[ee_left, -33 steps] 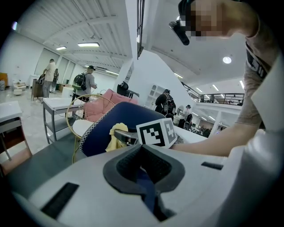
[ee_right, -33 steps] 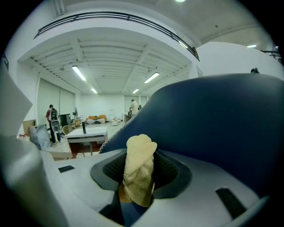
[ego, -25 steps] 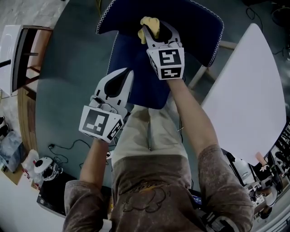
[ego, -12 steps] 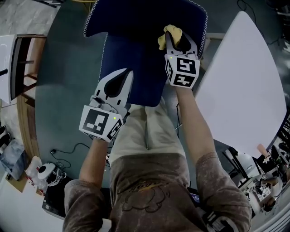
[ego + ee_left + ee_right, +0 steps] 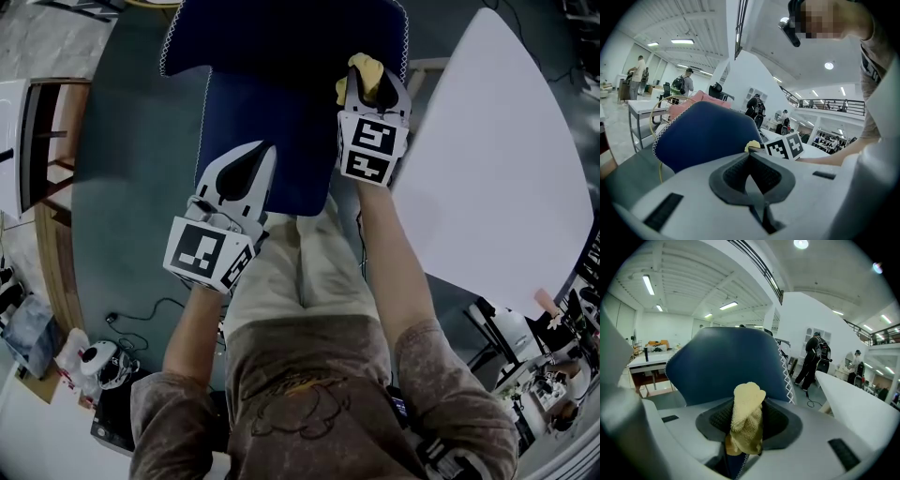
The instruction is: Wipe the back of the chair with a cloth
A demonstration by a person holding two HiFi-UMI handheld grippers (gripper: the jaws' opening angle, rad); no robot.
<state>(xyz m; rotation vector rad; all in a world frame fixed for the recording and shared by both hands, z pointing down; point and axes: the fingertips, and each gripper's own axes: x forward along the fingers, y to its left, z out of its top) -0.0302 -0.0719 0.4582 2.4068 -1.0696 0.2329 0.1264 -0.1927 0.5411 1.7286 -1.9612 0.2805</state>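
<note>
The dark blue chair back (image 5: 281,37) with white stitched edging stands at the top of the head view, above its seat (image 5: 267,141). My right gripper (image 5: 373,94) is shut on a yellow cloth (image 5: 364,71), which presses against the backrest near its right edge. In the right gripper view the cloth (image 5: 746,418) stands up between the jaws in front of the chair back (image 5: 726,364). My left gripper (image 5: 246,167) hovers over the seat's front left, shut and holding nothing. The left gripper view shows the chair back (image 5: 703,136) and the cloth (image 5: 753,147) beside the right gripper's marker cube.
A white table (image 5: 497,159) lies close on the right of the chair. A wooden-framed stand (image 5: 42,141) is at the left, with cables and gear on the floor (image 5: 94,352) at the lower left. People stand far off in the hall.
My right gripper has carried the cloth across the backrest from its middle to its right edge. The left gripper has stayed where it was.
</note>
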